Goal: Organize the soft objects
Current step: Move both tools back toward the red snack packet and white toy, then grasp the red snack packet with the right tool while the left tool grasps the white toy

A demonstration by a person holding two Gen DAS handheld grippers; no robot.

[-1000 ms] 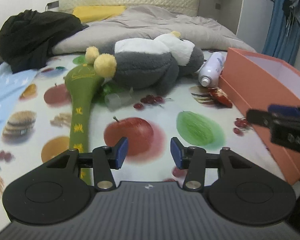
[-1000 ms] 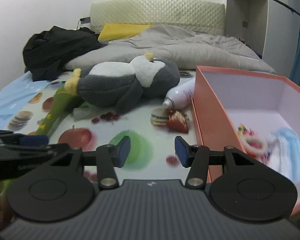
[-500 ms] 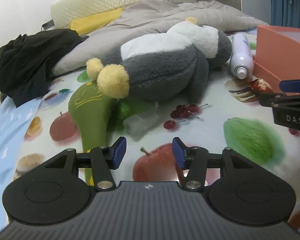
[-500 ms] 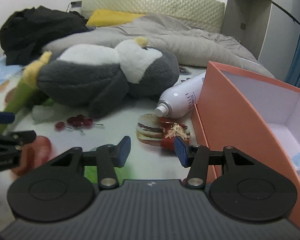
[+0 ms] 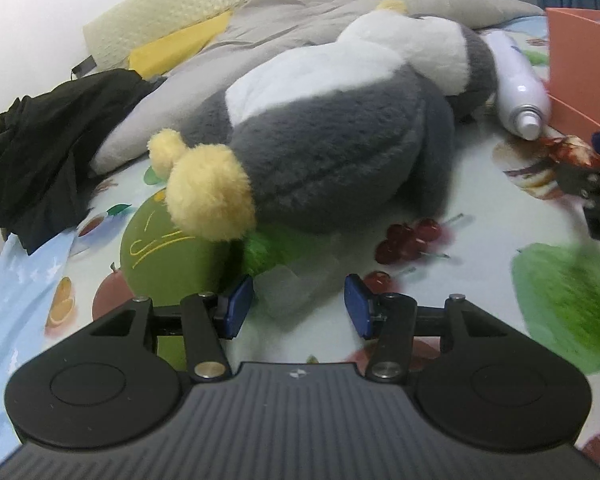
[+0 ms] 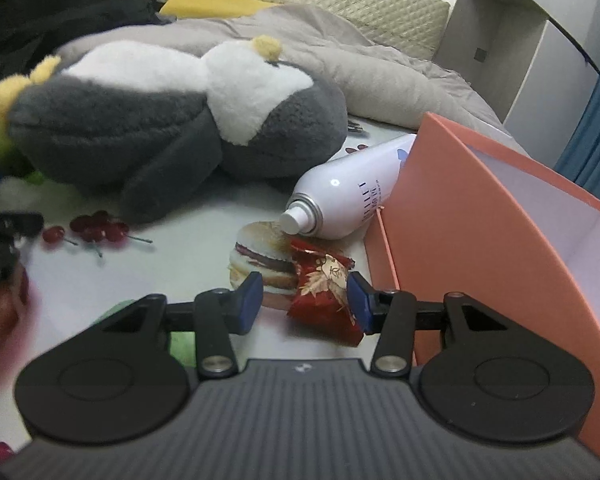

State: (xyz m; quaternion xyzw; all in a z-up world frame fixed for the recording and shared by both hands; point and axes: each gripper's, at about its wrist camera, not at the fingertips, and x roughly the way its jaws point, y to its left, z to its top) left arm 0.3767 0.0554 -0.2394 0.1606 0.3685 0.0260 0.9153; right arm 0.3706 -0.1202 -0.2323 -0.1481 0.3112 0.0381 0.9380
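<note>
A grey and white penguin plush [image 5: 340, 140] [image 6: 160, 120] lies on its side on the fruit-print sheet. Partly under its yellow foot lies a green plush toy [image 5: 160, 256]. My left gripper [image 5: 299, 306] hangs open low over the sheet, and a crumpled clear plastic piece [image 5: 296, 284] sits just ahead between its fingers, untouched. My right gripper [image 6: 305, 300] hovers over a red snack packet [image 6: 324, 292]; its jaws are closing with the packet between them, nearer the right pad, and no firm pinch shows.
A white spray can [image 6: 348, 192] lies against the orange box [image 6: 480, 240] on the right. Black clothes [image 5: 40, 152] and a grey duvet [image 5: 300, 12] fill the head of the bed. A light blue cloth [image 5: 16, 292] lies at the left.
Both grippers have moved forward and down toward the sheet. The penguin plush now fills the left view, and the red packet has come between the right fingers.
</note>
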